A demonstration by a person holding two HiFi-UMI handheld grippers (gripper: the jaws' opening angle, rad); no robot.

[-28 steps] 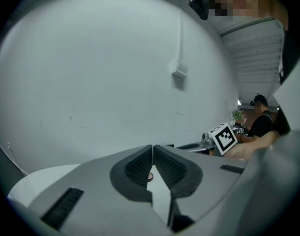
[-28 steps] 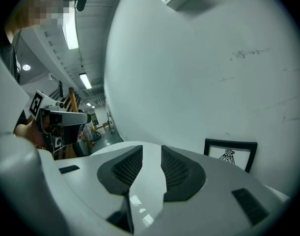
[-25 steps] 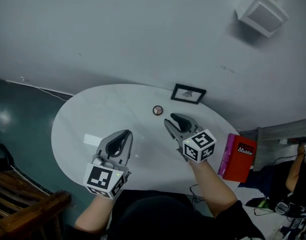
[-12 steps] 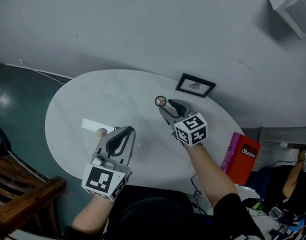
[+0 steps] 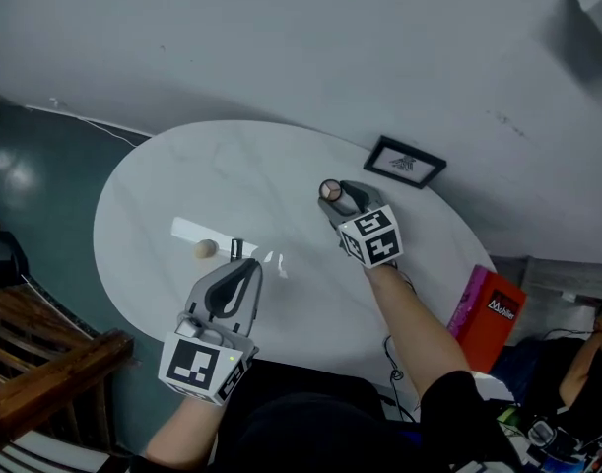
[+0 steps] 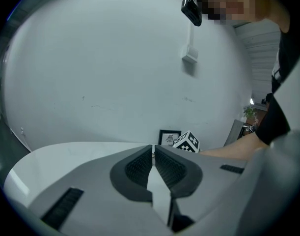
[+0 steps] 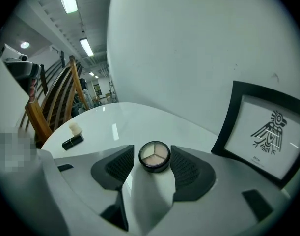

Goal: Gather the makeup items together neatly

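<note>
Right gripper [image 7: 152,150] jaws spread, round 3-shade compact [image 7: 154,157] sitting between the pads, rim just beside each pad, cannot tell if it is squeezed. Compact lies flat on white oval table [image 5: 172,180], near the black picture frame [image 7: 267,132], on the frame's table-centre side. Frame stands upright at the table's wall edge, bird drawing facing the table.

Left gripper [image 6: 153,149] jaws pressed together, nothing between them. It hovers by the table edge closest to the person, well apart from the frame.

Beige sponge [image 5: 205,249] and black lipstick tube [image 5: 235,249] lie near each other on the table, well apart from the frame, on the opposite half. Lipstick lies on its side.

Red box [image 5: 490,308] sits off the table, at the frame's end. Wooden chair [image 5: 44,353] is at the end away from the frame
</note>
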